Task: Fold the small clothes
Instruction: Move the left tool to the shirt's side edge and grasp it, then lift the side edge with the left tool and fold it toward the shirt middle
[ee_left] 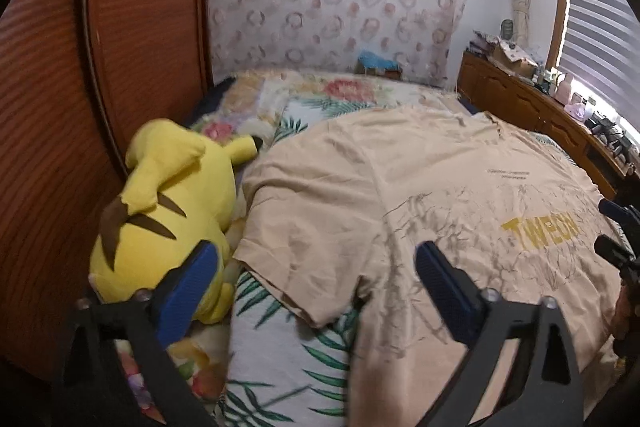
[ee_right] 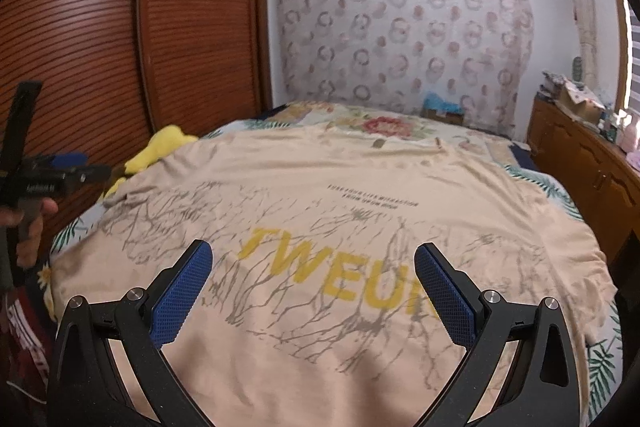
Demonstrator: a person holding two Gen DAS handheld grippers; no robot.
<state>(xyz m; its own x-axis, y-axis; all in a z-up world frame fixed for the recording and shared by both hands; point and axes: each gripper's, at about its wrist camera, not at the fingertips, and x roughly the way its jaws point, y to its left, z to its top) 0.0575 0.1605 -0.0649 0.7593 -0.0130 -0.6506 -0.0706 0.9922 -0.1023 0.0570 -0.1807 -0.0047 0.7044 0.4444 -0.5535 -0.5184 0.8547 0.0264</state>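
Beige cotton T-shirt [ee_right: 320, 195], printed with yellow lettering and grey branch lines, lies spread flat and face up on the bed [ee_left: 280, 359], over a floral and palm-leaf cover. No fold is visible, so the task appears to stand at its start: sleeves, sides and hem all remain to be turned in. From the left wrist view the shirt fills the field from 12 to 5 o'clock, its near sleeve [ee_left: 296, 267] at centre; a yellow plush toy [ee_left: 168, 211] lies at 9 o'clock, against a wooden wardrobe [ee_left: 60, 107]. Left tongs [ee_left: 316, 259] stand wide apart above the sleeve and the bed cover, gripping nothing. Right tongs [ee_right: 314, 263] stand equally wide above the printed chest, empty and not pressing on the cloth.
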